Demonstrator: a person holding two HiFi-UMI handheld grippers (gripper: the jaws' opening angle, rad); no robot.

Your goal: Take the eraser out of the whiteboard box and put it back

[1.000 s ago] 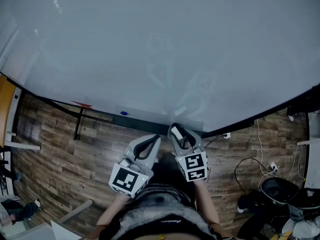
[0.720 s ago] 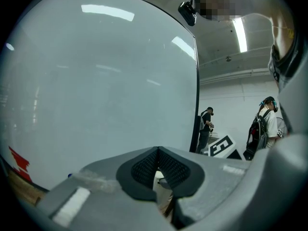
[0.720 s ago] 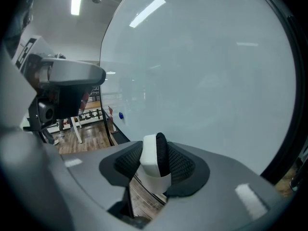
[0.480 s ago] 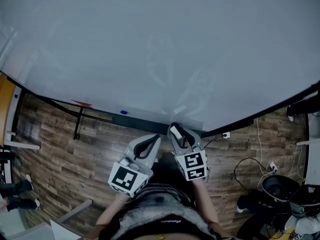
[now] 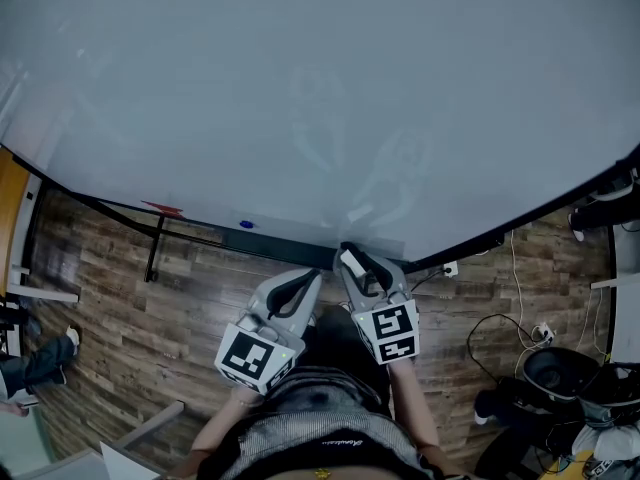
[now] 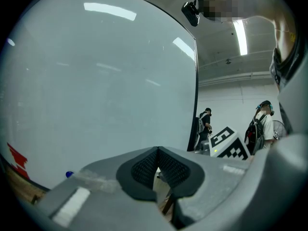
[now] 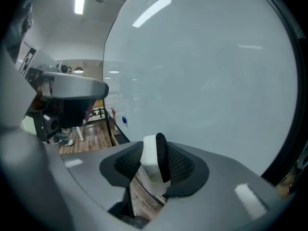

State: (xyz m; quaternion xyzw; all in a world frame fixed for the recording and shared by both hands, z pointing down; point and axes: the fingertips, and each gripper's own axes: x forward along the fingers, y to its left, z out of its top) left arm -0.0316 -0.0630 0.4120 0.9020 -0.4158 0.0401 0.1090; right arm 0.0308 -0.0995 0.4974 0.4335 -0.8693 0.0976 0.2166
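Our left claw [image 6: 157, 149] hangs closed on nothing, its two pads meeting at the tips. The whiteboard [image 5: 320, 98] fills nearly everything ahead of it, and a small blue dot [image 5: 247, 225] sits low on the board off to that claw's left. Just to the right of it, our right claw [image 7: 155, 150] is clamped on the eraser [image 7: 150, 163]. The eraser's white body and dark felt stand upright between the pads, and the jaws have just been closing on it. The eraser is clear of any holder, raised in front of the board's lower part with the wooden floor [image 5: 120, 308] far beneath both claws. A dark ledge [image 5: 280, 248] runs along the foot of the board, just beyond and below the right claw's tips. We cannot say for certain which part of it is the whiteboard box. By our reading, the first half of the job is done, since the eraser is out and firmly held. The second half is left: carrying it down and forward to the box, setting it inside and letting go.
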